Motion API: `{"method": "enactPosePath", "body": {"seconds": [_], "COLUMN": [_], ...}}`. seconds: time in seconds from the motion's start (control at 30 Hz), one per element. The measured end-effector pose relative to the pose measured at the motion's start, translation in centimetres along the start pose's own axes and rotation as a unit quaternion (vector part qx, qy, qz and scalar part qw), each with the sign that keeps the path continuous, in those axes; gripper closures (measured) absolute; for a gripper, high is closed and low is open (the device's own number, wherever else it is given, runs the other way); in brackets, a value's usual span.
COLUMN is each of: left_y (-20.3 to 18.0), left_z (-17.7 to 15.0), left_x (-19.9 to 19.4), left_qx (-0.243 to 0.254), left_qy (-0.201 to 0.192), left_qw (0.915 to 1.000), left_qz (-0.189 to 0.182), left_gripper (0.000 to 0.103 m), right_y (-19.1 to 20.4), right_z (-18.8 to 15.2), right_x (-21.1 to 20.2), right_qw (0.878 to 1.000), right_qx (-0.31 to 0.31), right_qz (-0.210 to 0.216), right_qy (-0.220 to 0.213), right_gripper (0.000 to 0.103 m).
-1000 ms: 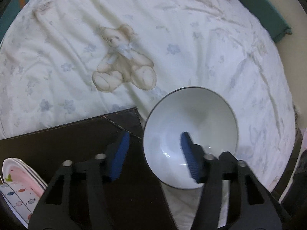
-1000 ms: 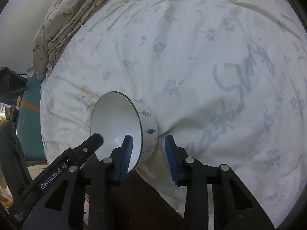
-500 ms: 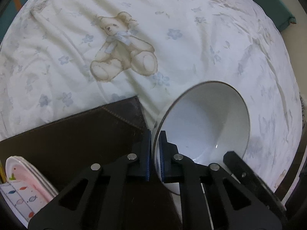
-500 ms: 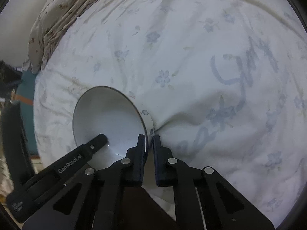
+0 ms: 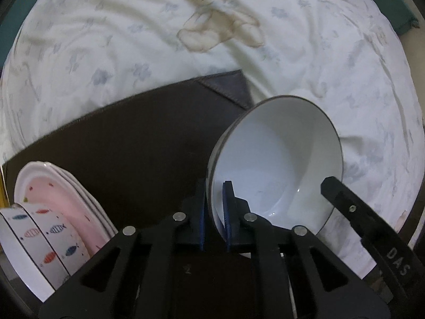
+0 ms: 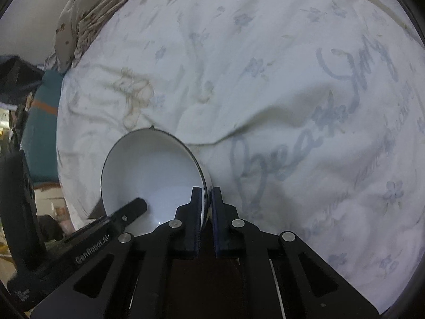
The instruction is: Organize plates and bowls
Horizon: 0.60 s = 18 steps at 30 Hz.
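A white bowl (image 5: 281, 159) with a dark rim is held tilted above the bed, over the right edge of a dark brown mat (image 5: 127, 143). My left gripper (image 5: 213, 207) is shut on the bowl's left rim. My right gripper (image 6: 207, 207) is shut on the bowl's (image 6: 148, 175) right rim. Each gripper's finger also shows in the other's view, inside the bowl. Pink plates (image 5: 66, 199) and a fish-patterned bowl (image 5: 32, 242) stand stacked at the mat's lower left.
A white quilt (image 6: 265, 79) with a teddy bear print (image 5: 217, 26) and blue lettering covers the bed. A rumpled floral blanket (image 6: 87, 13) lies at the far left. A teal edge (image 5: 401, 8) shows at the bed's border.
Both grippers closed on the bowl's rim from open. The bowl was lifted off the quilt and moved left over the mat's edge, toward the stacked plates.
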<state>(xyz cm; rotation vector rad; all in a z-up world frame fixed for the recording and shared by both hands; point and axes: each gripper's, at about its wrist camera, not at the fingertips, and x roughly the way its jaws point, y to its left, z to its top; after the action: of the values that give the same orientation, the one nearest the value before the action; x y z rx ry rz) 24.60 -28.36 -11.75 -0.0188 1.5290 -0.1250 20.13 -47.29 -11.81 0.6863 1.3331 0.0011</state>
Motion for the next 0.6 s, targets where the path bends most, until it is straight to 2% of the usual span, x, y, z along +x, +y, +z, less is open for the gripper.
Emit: {"method": "enactPosePath", "body": {"seconds": [0.23,0.43,0.6], "left_y": [0.3,-1.4,-1.0], "left_z": [0.2,0.6,0.0], "left_x": [0.6,0.0,-1.4], "left_qx": [-0.027,0.001,-0.010], "left_qy": [-0.009,-0.016,-0.021], "left_qw": [0.9995,0.9998,0.9997], "left_qz": [0.014,0.011,0.006], "left_gripper": [0.094,0.094,0.094], "right_y": [1.7,1.3,1.6], "right_z": [-0.3,-0.5,-0.5], "right_x": [0.4,0.3,-0.7], "right_qw": [0.999,0.999,0.999], "right_qx": [-0.025,-0.020,-0.033], "right_qz": [-0.034,-0.029,-0.027], "right_qy": [0.000,0.000,-0.014], "right_gripper": [0.095,0.093,0.093]}}
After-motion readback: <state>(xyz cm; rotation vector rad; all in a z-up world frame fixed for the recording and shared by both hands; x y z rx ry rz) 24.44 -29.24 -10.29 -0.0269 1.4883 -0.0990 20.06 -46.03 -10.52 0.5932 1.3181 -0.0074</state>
